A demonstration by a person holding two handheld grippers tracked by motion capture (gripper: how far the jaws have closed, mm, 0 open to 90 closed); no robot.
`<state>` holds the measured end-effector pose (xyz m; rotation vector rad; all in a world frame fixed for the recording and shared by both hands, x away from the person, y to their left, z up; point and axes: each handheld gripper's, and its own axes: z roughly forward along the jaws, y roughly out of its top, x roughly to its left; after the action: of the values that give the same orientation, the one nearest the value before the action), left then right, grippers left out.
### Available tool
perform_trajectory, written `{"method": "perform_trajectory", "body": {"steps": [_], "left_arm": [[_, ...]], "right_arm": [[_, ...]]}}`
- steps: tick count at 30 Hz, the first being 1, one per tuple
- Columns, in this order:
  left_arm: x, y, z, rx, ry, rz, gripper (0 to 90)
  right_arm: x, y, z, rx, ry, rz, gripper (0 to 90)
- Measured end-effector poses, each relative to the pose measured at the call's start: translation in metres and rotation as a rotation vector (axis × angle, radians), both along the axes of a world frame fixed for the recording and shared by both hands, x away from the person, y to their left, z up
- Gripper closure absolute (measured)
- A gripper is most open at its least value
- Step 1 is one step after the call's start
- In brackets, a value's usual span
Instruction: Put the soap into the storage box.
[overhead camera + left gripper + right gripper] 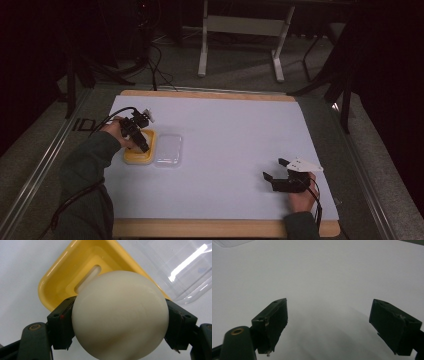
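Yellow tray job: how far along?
Done: clear plastic lid lies off, beside the yellow plastic tray. In hand: left gripper clamps a cream-white ball over the tray. Left: probably seating the ball and closing the lid; right gripper sits open, idle.

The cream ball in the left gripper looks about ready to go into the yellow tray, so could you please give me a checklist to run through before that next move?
1. Grip on the cream ball: both jaws of the left gripper press its sides. Ok.
2. Ball over the yellow tray: the tray lies directly beyond the ball. Ok.
3. Tray's recess free: the slot shows beside the ball, but part is hidden behind it. Cannot tell.
4. Clear lid out of the way: it lies beside the tray, not on it. Ok.
5. Right gripper clear: open, far across the white table. Ok.
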<state>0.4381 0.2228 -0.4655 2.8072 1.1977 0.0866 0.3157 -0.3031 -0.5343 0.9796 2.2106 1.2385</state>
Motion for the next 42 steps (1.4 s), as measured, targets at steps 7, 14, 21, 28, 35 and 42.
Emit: {"method": "perform_trajectory", "body": {"steps": [7,14,21,28,35,42], "left_arm": [[-0.002,0.004,-0.004,-0.024,-0.043,0.016,10.4],[-0.005,0.007,0.003,-0.061,-0.077,0.008,11.7],[-0.006,0.008,0.006,-0.059,-0.090,0.006,13.8],[-0.009,0.007,0.015,-0.057,-0.117,-0.009,14.8],[-0.012,0.002,0.025,-0.065,-0.156,-0.032,15.3],[-0.021,-0.013,0.037,-0.144,-0.199,-0.095,21.2]], "right_arm": [[0.000,0.000,0.000,-0.003,0.001,0.002,14.9],[0.000,0.000,0.000,-0.005,0.000,0.002,14.9],[0.000,0.000,0.000,-0.003,0.001,0.001,14.9],[0.000,0.000,0.000,-0.003,0.000,0.000,14.9],[0.000,0.000,0.000,-0.003,0.000,0.000,14.9],[0.000,0.000,0.000,-0.002,0.001,0.000,15.0]]}}
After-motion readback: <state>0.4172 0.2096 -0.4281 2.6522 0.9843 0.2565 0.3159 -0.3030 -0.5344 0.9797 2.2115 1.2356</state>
